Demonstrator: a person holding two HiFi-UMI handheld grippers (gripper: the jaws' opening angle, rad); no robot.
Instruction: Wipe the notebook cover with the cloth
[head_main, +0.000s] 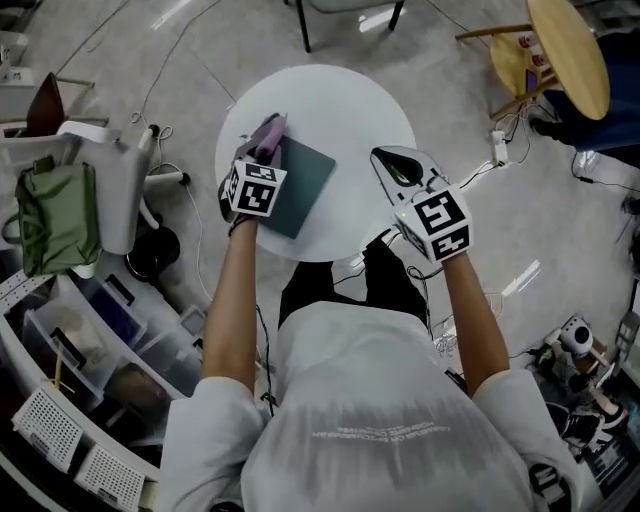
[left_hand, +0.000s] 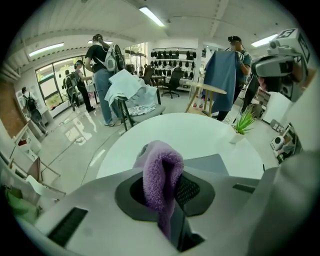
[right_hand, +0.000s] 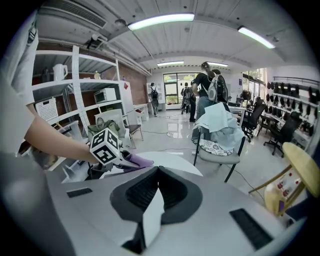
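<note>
the left gripper (head_main: 264, 152) has its two fingers pinched on a purple cloth (left_hand: 161, 176). the cloth is a thick, fuzzy terry fold that bulges up out of the dark ribbed pads and droops over their tips. just beyond those fingers and a little to their right lies the notebook (head_main: 305, 185). it is a flat rectangle with a smooth, matte, dark teal cover, set at a slant on the round white table (head_main: 350, 105). in the head view the cloth's bunched end sits at the notebook's far left corner, right ahead of the fingertips. whether the pile actually presses on the cover cannot be told. the tabletop is smooth and slightly glossy.

the right gripper (head_main: 398, 165) is held well to the right of the notebook, over bare tabletop. its fingers are pressed together with nothing between them, and in its own view the black grooved pads meet in a closed seam. off to the left of those fingers, the left gripper and the cloth's purple tip show.

far ahead of the left fingers, near the table's far right edge, a small spiky green plant (left_hand: 243, 122) stands in a white pot. beyond the right fingers is a chair (right_hand: 220, 150) with thin dark legs, draped with pale crumpled fabric.
</note>
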